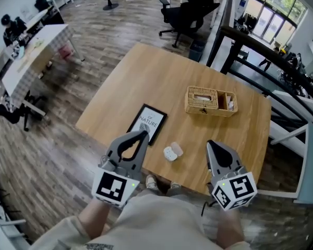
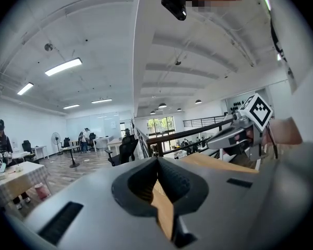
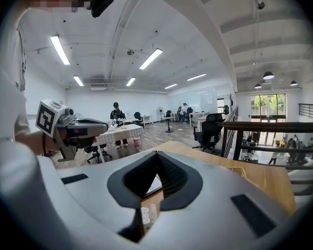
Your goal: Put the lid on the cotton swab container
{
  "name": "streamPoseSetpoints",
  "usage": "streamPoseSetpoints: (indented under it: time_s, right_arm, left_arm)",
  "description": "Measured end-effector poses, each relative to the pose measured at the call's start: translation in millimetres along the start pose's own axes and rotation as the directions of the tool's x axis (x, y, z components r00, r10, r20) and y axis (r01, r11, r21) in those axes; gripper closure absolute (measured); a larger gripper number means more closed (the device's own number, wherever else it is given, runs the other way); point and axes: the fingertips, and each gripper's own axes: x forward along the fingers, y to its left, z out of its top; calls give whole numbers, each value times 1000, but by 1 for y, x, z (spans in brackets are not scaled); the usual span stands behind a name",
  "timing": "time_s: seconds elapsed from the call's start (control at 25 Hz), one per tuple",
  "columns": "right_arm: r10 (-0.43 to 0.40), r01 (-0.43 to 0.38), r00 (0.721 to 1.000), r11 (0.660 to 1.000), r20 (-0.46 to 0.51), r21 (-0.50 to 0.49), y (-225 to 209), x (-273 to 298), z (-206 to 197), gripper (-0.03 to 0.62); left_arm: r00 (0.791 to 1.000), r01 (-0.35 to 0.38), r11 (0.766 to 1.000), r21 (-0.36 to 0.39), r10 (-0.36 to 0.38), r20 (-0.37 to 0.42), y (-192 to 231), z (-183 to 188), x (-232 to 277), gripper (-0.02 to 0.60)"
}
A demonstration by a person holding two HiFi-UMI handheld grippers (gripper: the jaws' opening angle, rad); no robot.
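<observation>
Head view: the small white cotton swab container (image 1: 170, 153) lies on the pale wooden surface (image 1: 146, 82) near its near edge, with a paler rounded piece, apparently its lid (image 1: 177, 149), just beside it. Both lie between the two grippers and touch neither. The left gripper (image 1: 143, 134) has its grey jaws together, tips meeting in a point. The right gripper (image 1: 211, 142) is closed the same way. A black picture frame (image 1: 147, 123) lies flat left of the container, and a woven basket (image 1: 211, 101) with a rectangular body stands farther back.

Left gripper view: the ribbed dark pads press together with nothing held, and only bare wood shows through the gap below them. The right gripper (image 2: 235, 134) is off to the side.

Right gripper view: the jaws meet, empty. Through the slot beneath them the white container (image 3: 145, 216) shows on the wood, with the frame (image 3: 154, 185) beyond
</observation>
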Motion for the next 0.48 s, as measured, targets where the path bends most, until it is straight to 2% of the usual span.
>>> streamPoseSetpoints:
  time_s: [0.2,0.48]
  right_arm:
    - [30,-30,998,1000,-54,-5,-17,23,-21,568]
    - [65,-62,984,998,-167,24,-34,63,-75,568]
  left_arm:
    - [999,-10,999,-46,8,-47,-1,-23,18,560]
    - [989,-16,999,-48,9,-147,-1,-72,44,560]
